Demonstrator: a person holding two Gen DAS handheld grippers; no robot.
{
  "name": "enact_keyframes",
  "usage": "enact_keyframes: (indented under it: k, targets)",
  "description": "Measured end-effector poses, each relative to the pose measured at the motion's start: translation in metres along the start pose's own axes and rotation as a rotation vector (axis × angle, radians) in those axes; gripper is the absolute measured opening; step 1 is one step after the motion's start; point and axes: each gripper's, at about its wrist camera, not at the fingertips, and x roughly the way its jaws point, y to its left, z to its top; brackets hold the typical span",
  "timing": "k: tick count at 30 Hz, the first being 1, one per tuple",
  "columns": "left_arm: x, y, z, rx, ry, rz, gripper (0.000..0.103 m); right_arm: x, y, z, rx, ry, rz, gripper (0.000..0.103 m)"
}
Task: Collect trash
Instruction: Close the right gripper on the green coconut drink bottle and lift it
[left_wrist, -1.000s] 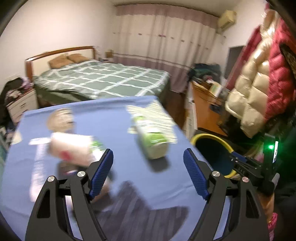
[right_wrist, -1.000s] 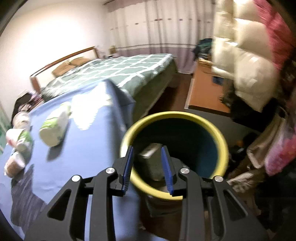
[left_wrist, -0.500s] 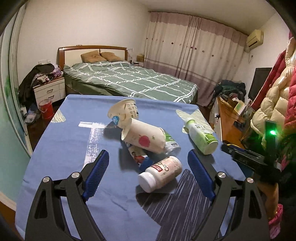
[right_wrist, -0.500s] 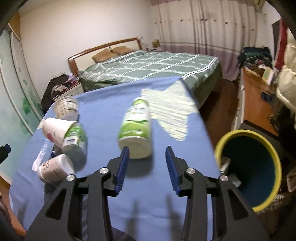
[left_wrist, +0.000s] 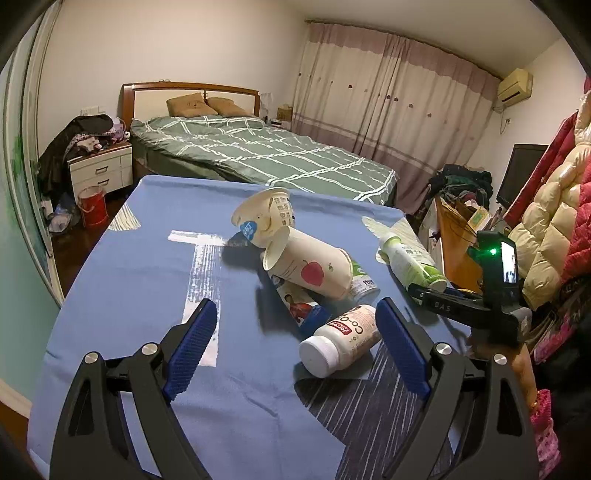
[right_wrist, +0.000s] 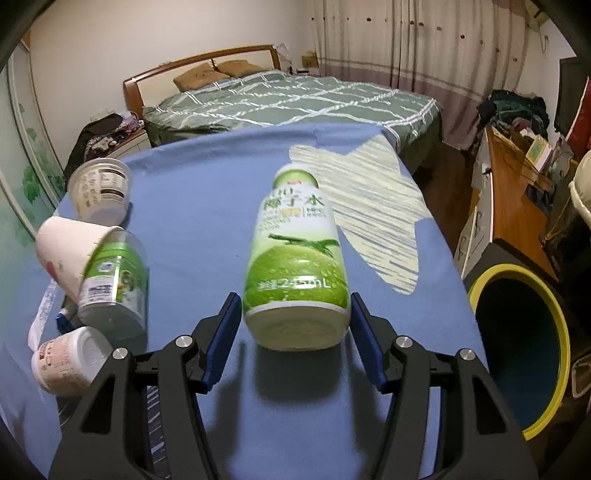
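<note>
The right gripper (right_wrist: 295, 341) has just been opening; its jaws stand apart around the base of a green drink bottle (right_wrist: 297, 258) lying on the blue tabletop (right_wrist: 207, 206), pads not pressing it. The left gripper (left_wrist: 295, 349) gapes wide, a white pill bottle (left_wrist: 341, 339) lying near its right finger. Beyond lie 2 tipped paper cups (left_wrist: 308, 267) and a can (right_wrist: 114, 284). A yellow-rimmed bin (right_wrist: 517, 343) stands off the tabletop's right edge. Farther back: a green checked bed (left_wrist: 258, 155), curtains (left_wrist: 399, 110).
</note>
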Motion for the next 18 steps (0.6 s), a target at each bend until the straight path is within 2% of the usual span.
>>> enact_keyframes:
  k: [4,6,10,18]
  targets:
    - [0.003,-0.004,0.0,0.002,0.006,-0.008,0.087,0.002,-0.009,-0.001,0.022,0.003,0.012,0.055]
    - [0.006,-0.006,-0.001,0.004,0.011,-0.011,0.087,-0.003,-0.012,-0.001,0.036,-0.015,0.027,0.05]
    - [0.007,-0.008,-0.001,0.011,0.014,-0.011,0.087,-0.015,-0.014,0.0,0.048,-0.061,0.039,0.05]
    - [0.009,-0.014,-0.001,0.018,0.017,-0.023,0.087,-0.067,-0.021,0.003,0.056,-0.166,0.063,0.05]
